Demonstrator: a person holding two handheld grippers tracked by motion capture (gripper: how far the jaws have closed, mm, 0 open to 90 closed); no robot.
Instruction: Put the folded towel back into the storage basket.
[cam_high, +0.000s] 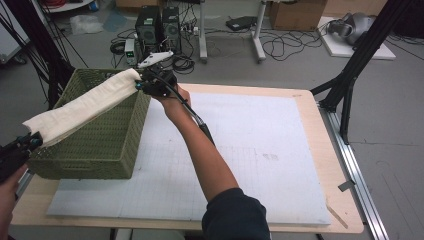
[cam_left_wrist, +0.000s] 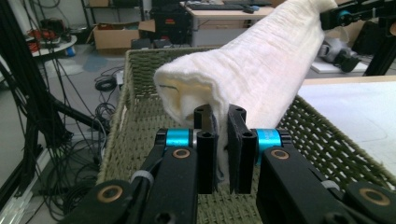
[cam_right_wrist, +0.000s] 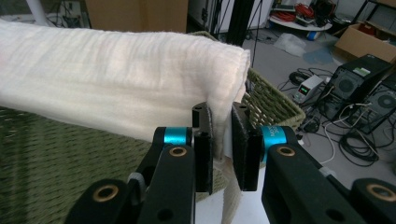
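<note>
A folded white towel (cam_high: 82, 107) hangs stretched between the two hand-held grippers, above the open top of a green woven basket (cam_high: 95, 145). The left hand-held gripper (cam_left_wrist: 223, 116) is clenched on the towel's near end, the cloth pinched between its jaws, just outside the basket's near left corner. The right hand-held gripper (cam_high: 146, 84) grasps the far end at the basket's far right corner, its jaws closed on the towel's edge (cam_right_wrist: 223, 119). The towel runs diagonally across the basket, clear of the rim along its middle. The basket stands at the worktop's (cam_high: 305, 100) left edge, partly on a white mat (cam_high: 250, 145). The mat to the right of the basket lies bare up to the worktop's right rim. Beyond the far edge, cables and computer towers (cam_high: 157, 25) sit on the floor.
</note>
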